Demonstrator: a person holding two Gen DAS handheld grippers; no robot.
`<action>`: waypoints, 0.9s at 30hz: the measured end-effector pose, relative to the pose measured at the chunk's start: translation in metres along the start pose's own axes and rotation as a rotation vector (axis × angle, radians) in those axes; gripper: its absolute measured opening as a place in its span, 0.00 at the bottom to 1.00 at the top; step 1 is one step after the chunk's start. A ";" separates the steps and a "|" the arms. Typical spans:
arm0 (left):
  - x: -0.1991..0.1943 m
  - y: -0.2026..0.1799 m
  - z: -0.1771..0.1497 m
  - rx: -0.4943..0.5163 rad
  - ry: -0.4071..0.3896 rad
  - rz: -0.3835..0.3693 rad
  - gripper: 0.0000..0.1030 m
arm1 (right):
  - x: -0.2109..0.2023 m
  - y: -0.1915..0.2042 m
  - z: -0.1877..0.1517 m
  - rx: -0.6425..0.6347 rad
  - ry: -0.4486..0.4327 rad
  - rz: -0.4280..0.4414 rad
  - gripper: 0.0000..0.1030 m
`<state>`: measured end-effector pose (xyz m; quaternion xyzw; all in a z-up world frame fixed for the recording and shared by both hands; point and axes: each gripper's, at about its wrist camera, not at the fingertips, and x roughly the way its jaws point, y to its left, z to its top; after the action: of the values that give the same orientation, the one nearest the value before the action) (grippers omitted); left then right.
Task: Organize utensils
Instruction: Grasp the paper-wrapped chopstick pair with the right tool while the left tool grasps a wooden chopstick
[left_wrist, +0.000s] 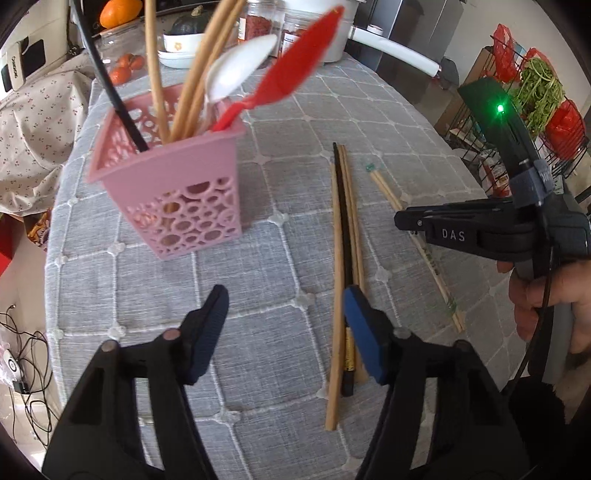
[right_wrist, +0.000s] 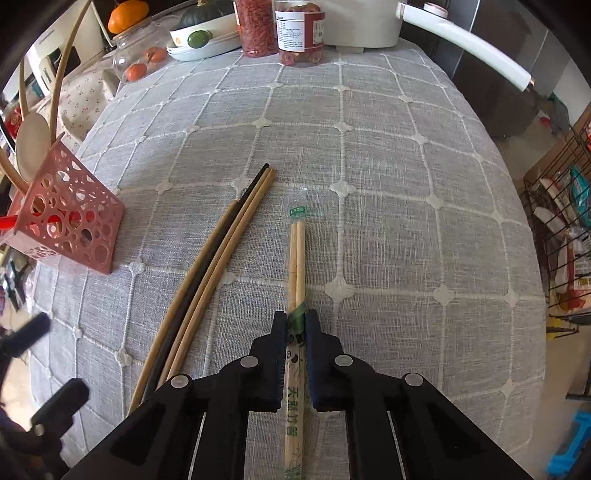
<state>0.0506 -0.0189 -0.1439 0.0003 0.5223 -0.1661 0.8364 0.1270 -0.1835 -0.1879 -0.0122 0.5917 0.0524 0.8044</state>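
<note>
Right gripper (right_wrist: 296, 320) pinching wrapped chopsticks (right_wrist: 297, 258) flat on tablecloth (right_wrist: 388, 166); lift level, tilt tips down into pink holder (left_wrist: 173, 192); left gripper (left_wrist: 286, 299) spread, empty, beside loose chopsticks (left_wrist: 345, 236).

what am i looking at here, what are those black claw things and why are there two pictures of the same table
The black claws are hand-held grippers, one in each of a person's hands; no robot. Each carries a camera looking along its fingers, so you get two views of one table.

The left view shows the left gripper open above three loose chopsticks, two wooden and one black, with nothing held. Beside them stands a pink utensil basket already holding chopsticks and spoons.

The right view shows the right gripper shut on a wrapped pair of bamboo chopsticks lying on the grey checked tablecloth. Jars and fruit sit at the far edge.
</note>
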 end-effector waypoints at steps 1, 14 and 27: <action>0.005 -0.002 0.000 -0.005 0.010 -0.024 0.45 | 0.000 -0.002 0.000 0.002 0.002 0.009 0.09; 0.039 -0.019 0.009 -0.048 0.051 -0.118 0.10 | -0.013 -0.017 -0.014 0.001 0.001 0.056 0.09; 0.039 -0.021 0.006 -0.006 0.133 -0.046 0.08 | -0.017 -0.022 -0.023 -0.006 0.020 0.072 0.09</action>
<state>0.0653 -0.0506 -0.1714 -0.0033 0.5772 -0.1834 0.7957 0.1019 -0.2083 -0.1798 0.0062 0.5996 0.0829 0.7960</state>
